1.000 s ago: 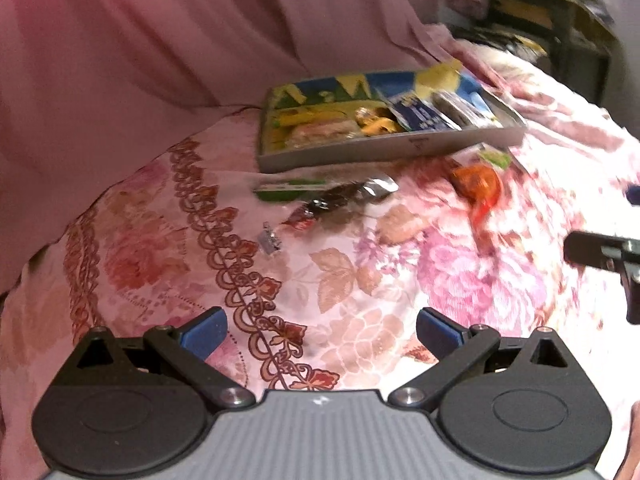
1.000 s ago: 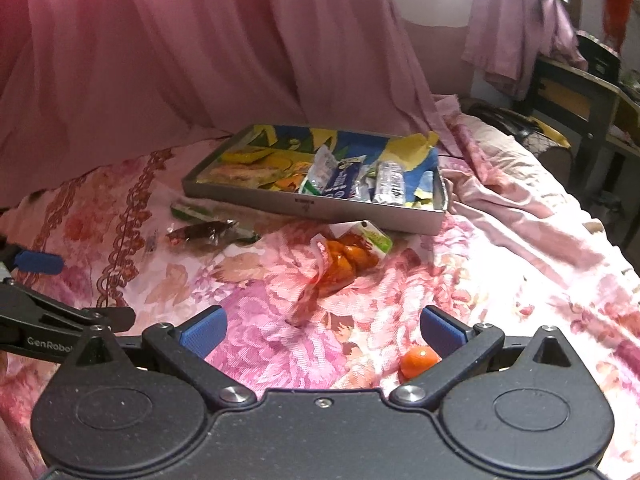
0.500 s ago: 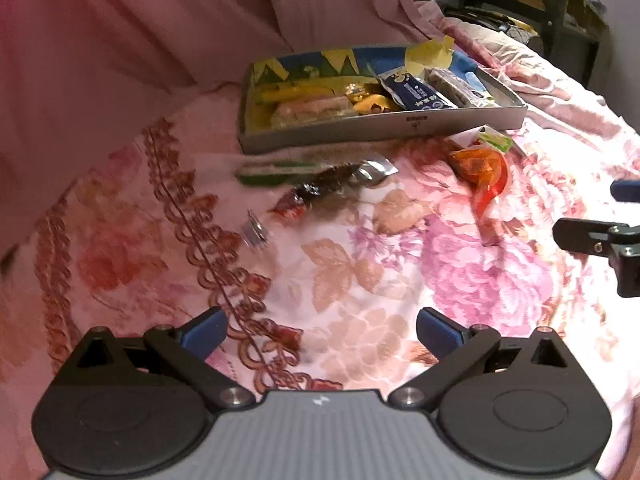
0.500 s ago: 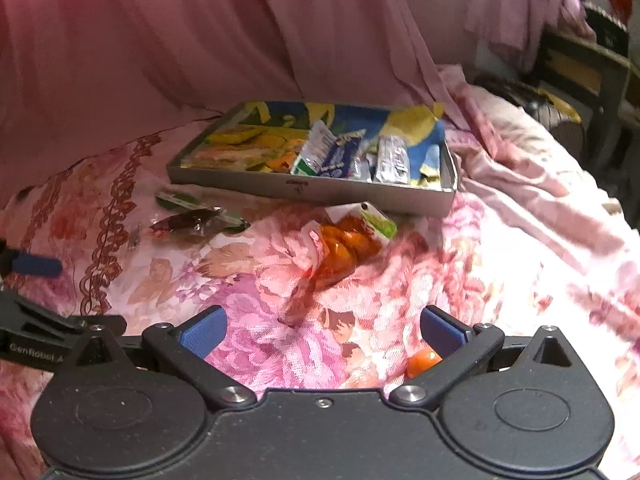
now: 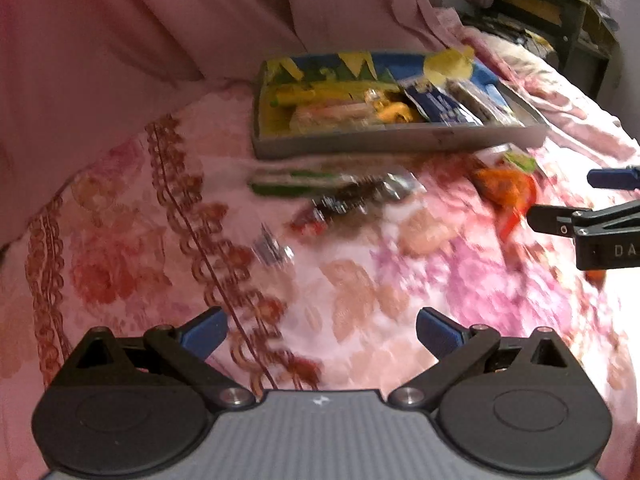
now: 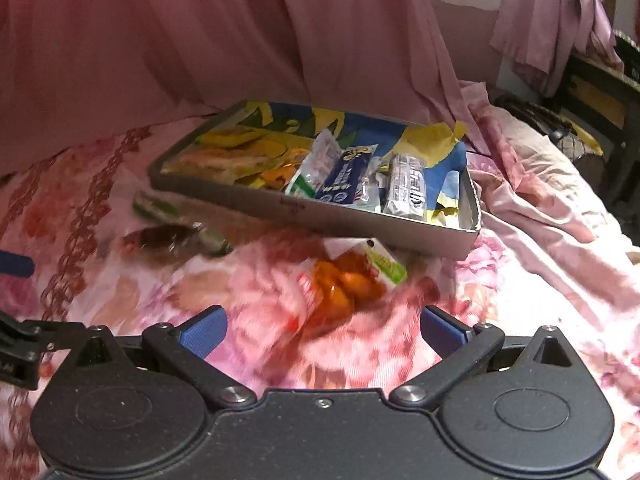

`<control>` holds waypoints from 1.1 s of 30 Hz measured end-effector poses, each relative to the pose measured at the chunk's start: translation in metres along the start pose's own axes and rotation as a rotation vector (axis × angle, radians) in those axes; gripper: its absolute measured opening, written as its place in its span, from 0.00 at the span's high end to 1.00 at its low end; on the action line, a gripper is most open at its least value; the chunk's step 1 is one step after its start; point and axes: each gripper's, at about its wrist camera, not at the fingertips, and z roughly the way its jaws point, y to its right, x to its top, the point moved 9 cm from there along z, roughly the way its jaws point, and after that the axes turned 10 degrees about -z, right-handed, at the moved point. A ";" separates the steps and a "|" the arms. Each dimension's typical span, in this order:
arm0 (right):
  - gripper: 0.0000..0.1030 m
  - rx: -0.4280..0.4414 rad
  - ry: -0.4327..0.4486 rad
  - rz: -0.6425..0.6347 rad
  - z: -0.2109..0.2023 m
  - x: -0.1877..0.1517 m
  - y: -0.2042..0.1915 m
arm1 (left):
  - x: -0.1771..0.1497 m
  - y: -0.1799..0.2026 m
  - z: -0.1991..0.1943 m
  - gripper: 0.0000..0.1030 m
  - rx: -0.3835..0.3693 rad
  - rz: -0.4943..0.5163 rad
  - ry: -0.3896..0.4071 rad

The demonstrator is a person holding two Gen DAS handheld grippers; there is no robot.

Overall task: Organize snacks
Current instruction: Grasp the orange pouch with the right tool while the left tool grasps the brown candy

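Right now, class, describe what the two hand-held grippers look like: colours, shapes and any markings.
Both are alike: black linkage arms on round black pivot housings, silver rivets, and blue pads on the fingers. The left hand-held gripper has a ribbed grey body with a small white mark; the right hand-held gripper has a speckled black body. White lettering shows on its side, partly cut off.
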 end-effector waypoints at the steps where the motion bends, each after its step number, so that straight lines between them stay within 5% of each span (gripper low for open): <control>1: 0.01 0.001 -0.001 0.015 0.006 0.000 0.003 | 0.005 -0.002 0.002 0.00 0.016 0.000 0.024; 5: 0.01 0.023 -0.015 0.072 0.027 0.001 0.007 | 0.023 -0.008 0.011 0.00 0.021 -0.001 0.102; 16: 0.07 0.028 -0.013 0.160 0.061 0.004 0.015 | 0.051 0.009 0.039 0.00 -0.197 0.037 0.181; 25: 0.25 0.041 -0.035 0.255 0.075 -0.005 0.026 | 0.058 0.009 0.076 0.01 -0.226 0.028 0.118; 30: 0.53 0.061 -0.054 0.298 0.076 -0.006 0.027 | 0.055 0.010 0.080 0.14 -0.258 0.029 0.082; 33: 0.58 0.067 -0.073 0.304 0.076 -0.008 0.027 | 0.051 0.015 0.079 0.21 -0.285 0.041 0.056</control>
